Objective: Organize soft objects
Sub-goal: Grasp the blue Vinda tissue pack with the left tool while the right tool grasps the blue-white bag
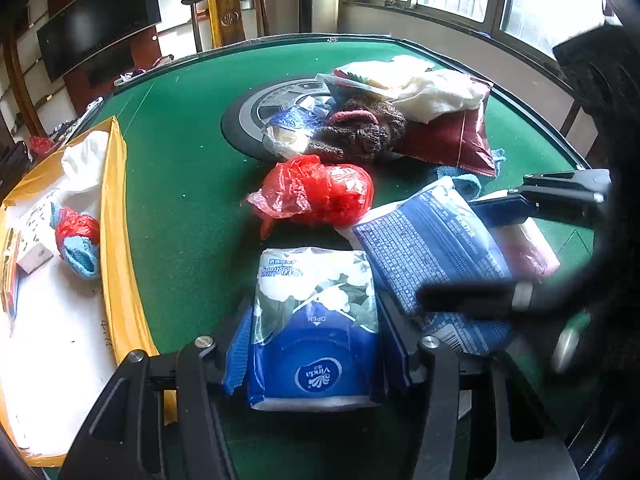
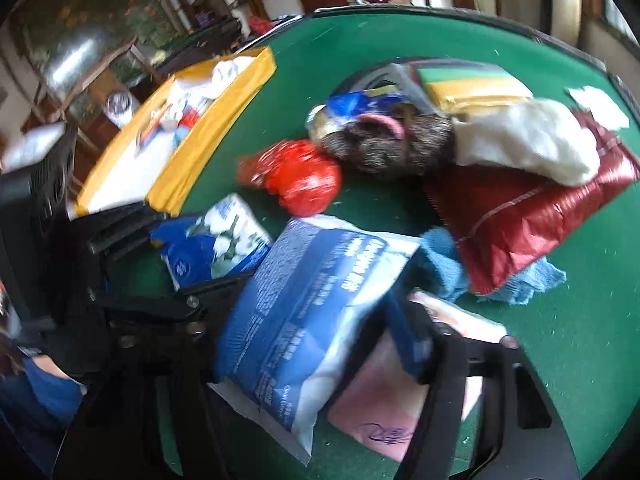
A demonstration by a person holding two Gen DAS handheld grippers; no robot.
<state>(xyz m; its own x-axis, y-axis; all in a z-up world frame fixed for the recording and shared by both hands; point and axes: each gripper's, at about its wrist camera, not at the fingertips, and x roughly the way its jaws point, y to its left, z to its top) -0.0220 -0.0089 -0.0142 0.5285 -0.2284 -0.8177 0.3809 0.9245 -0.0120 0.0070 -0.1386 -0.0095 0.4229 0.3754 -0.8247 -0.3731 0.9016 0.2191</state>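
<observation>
Clamped between the pads of the left gripper (image 1: 312,316), right under the lens: tissue pack (image 1: 316,372), squeezed at both long sides. Beyond and all around the jaws, green table (image 1: 180,140). Off to the left of that gripper, open yellow-walled box (image 1: 116,208), already holding a few soft bits, with bare floor at its near end. Carry the pack left, clear the yellow wall before lowering, lay flat on the bare patch, and only then let go. Squeeze gently, against slipping or crumpling of the film wrapper. To the right, just beside the tissue pack's far corner, blue wipes pack (image 2: 304,320) between the jaws of the right gripper (image 2: 320,292); blurred, so cannot tell whether the pads press on it or stand loose. Lift away without dragging it along. Ahead of the left fingertips, crumpled red bag (image 1: 320,192), probably one for a later pass.
</observation>
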